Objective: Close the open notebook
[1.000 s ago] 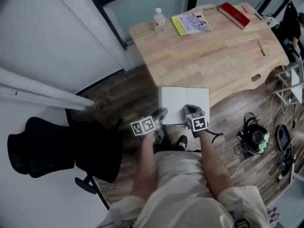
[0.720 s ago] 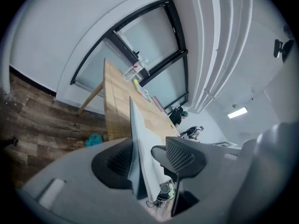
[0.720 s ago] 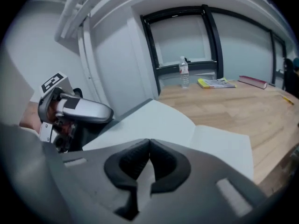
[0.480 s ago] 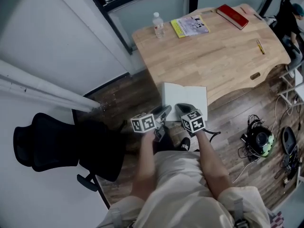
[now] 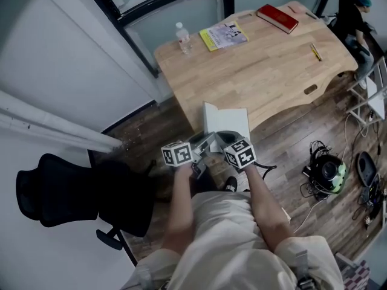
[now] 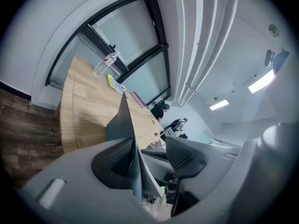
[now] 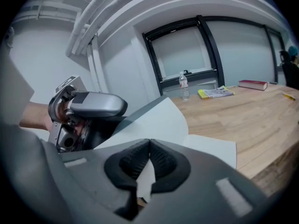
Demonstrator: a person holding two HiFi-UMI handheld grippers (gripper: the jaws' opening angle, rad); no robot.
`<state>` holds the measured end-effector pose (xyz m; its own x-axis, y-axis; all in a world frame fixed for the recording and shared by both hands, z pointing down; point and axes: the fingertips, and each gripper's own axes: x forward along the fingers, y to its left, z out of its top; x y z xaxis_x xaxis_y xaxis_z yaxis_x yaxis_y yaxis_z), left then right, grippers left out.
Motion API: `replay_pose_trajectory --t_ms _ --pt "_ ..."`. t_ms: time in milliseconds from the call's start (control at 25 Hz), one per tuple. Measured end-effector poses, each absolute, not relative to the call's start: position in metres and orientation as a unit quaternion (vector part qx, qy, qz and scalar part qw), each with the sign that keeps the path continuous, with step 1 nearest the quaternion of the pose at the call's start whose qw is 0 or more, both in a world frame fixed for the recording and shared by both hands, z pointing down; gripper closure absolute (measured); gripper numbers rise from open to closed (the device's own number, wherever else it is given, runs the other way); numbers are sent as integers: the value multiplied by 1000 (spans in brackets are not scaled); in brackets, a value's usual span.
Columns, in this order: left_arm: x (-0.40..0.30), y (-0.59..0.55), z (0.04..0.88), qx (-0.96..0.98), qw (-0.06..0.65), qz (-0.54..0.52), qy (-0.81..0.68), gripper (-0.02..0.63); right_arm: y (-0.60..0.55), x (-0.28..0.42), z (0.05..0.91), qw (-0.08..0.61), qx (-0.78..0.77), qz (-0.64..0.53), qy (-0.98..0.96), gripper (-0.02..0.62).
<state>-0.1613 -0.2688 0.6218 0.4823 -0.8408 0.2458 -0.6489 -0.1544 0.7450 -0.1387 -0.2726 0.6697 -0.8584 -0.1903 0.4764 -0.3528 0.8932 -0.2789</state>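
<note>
notebook [image 5: 228,124] sits at the near edge of the desk [image 5: 266,65], right half flat, left half tipped up roughly halfway toward it, so the close looks partly done. right gripper [image 5: 225,139] has its pads pressed together on the near edge of the flat side; in the right gripper view a thin white sheet shows pinched between them. I read that as an anchor so the book doesn't slide. left gripper [image 5: 205,142] has jaws apart with the raised leaf standing edge-on between them, against one pad, not clamped. It looks like it's pushing the leaf over, not gripping. Likely next step: carry the leaf on over, and the right gripper has to clear out first or it gets shut inside. Surface is a light wood desk with a curved front; bottle [image 5: 182,38], yellow booklet [image 5: 224,36] and red book [image 5: 277,18] lie at the far side, well apart from the notebook, pencil [image 5: 315,52] off to the right. Dark wood-plank floor, black office chair [image 5: 66,192] to the left, cable tangle [image 5: 323,173] on the floor to the right.
</note>
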Motion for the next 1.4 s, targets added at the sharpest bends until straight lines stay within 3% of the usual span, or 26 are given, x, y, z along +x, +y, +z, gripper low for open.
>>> replay_pose_trajectory --t_ms 640,1400 --pt "-73 -299 617 777 478 -119 -391 374 -299 -72 672 211 191 241 -928 594" --pt "-19 -320 652 801 482 -23 -355 373 -321 -23 705 209 246 316 -892 594"
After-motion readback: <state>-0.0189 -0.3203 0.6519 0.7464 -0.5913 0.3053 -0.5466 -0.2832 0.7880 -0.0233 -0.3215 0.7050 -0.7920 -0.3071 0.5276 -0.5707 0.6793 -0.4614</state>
